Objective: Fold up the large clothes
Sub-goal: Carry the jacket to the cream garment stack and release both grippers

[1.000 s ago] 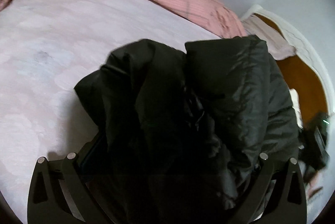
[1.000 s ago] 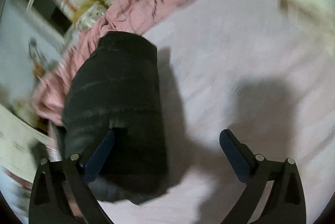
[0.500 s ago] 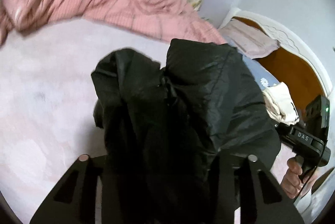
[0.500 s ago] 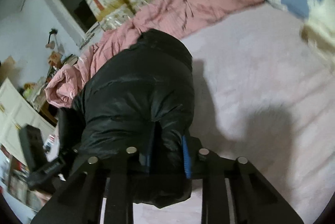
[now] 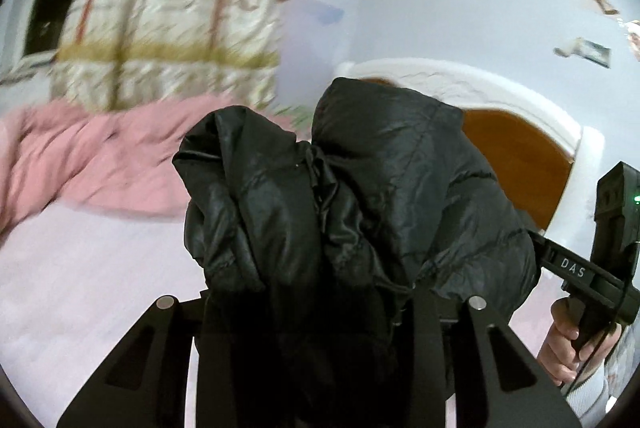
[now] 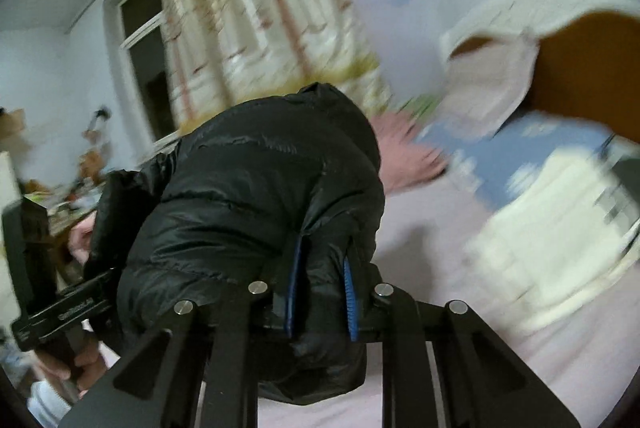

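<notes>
soft dim indoor light, background smeared by motion blur, fisheye edges bent and vignetted.

Pale pink bed (image 5: 80, 268) carries a rumpled pink blanket (image 5: 92, 156).

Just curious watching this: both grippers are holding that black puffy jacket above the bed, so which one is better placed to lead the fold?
Hard to call; slightly the right gripper. It pinches one clean edge of the black jacket, while the left gripper clamps a thick bunched wad.

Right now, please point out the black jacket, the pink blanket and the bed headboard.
black jacket (image 5: 400, 188), left wrist view, quilted front.
pink blanket (image 5: 100, 160), left wrist view, crumpled middle.
bed headboard (image 5: 516, 152), left wrist view, brown panel.
</notes>
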A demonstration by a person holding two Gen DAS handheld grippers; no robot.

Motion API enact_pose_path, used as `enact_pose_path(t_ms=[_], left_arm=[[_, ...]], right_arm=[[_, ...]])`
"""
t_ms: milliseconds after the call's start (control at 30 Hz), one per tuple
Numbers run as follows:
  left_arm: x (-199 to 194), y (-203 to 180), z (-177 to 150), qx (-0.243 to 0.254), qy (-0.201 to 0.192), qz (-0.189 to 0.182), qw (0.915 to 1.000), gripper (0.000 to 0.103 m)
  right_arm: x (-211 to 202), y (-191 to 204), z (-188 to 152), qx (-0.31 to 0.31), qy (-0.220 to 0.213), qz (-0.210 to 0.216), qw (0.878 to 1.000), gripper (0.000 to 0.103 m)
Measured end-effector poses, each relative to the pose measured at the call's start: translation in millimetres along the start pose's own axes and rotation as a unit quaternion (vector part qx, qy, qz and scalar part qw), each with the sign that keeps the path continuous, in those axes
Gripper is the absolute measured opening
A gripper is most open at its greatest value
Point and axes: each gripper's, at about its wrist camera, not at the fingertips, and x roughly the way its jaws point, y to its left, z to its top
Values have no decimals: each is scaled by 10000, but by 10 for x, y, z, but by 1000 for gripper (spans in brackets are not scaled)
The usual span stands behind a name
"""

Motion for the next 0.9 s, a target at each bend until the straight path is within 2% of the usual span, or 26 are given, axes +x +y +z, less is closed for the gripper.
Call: enact_pose_path(t_ms=[133,300,433,567,633,700,767,800,867,900], left_arm=[[641,-521,295,79,-218,-461,9987,32],[1463,-1054,348,84,-223,-925,9954,33],[2182,-1378,144,81,43,-1097,9939,33],[2746,-1615,-190,35,428,-994,9941,36],[2879,-1641,-235,14,527,-993,9937,40],[3022,-1650,-233,-33,831,-938,9921,44],[3119,-1661,-207,86,1089,-748,9912,57],[3102,-1659,-196,227,1077,-592,9922,61],[2988,-1681,-157,496,909,-322,9941,78],[2879,-1684,-154,587,806,-227,9948,82]], right_arm=[[-26,-649,358,51,-463,-799,9957,20],[45,-1517,464,439,-652,-1555,9847,20],[227,-2152,339,669,-484,-2157,9730,20],[444,-2715,149,1106,-169,-2644,9579,20],[381,-2832,124,1135,-222,-2628,9579,20],[376,-2792,146,938,-236,-2808,9549,20],[442,-2715,154,746,-174,-2919,9534,20],[452,-2664,149,716,-135,-2991,9514,20],[458,-2604,132,784,-103,-3120,9468,21],[426,-2579,135,861,-107,-3133,9457,21]])
